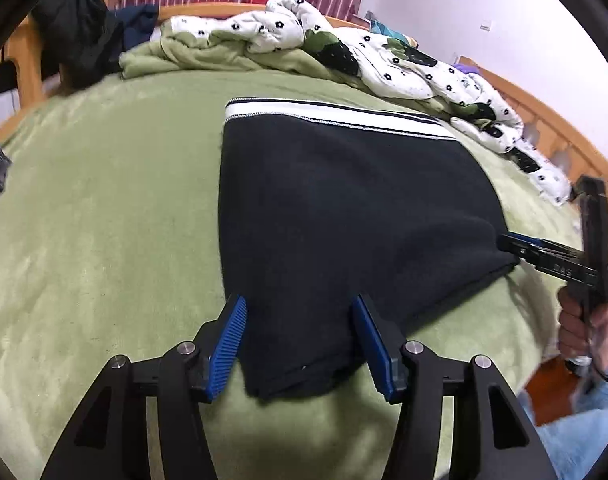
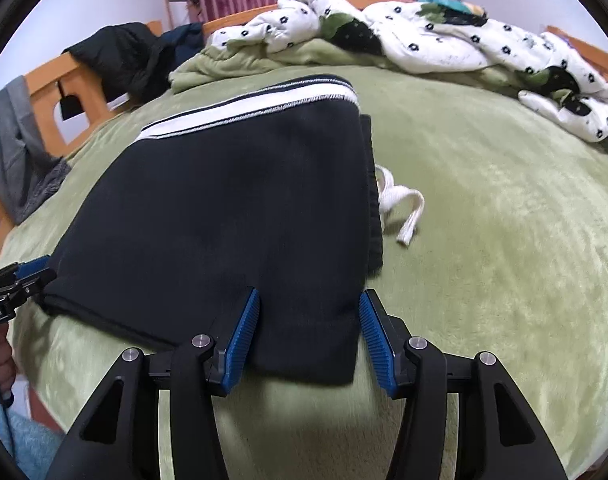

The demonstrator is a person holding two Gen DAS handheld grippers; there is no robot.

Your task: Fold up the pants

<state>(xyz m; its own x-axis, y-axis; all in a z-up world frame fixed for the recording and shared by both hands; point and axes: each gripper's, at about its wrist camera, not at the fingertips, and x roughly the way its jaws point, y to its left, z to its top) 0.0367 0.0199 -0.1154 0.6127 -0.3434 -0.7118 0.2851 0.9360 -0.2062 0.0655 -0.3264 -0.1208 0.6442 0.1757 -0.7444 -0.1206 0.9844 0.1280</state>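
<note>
Black pants (image 1: 343, 208) with a white striped waistband (image 1: 327, 114) lie folded on the green bed; they also show in the right wrist view (image 2: 224, 220). My left gripper (image 1: 300, 312) is open, its blue pads either side of the pants' near left corner. My right gripper (image 2: 309, 308) is open, its pads either side of the near right corner. The right gripper shows in the left wrist view (image 1: 507, 244) at the pants' right edge. The left gripper shows in the right wrist view (image 2: 32, 276) at the left edge. A white drawstring (image 2: 403, 208) pokes out on the right.
A green blanket (image 1: 104, 220) covers the bed. A crumpled white flowered quilt (image 1: 383, 52) lies along the far side and right. Dark clothes (image 1: 84, 40) hang on the wooden bed frame (image 2: 44, 80) at the far left. A grey garment (image 2: 12, 148) drapes over the left rail.
</note>
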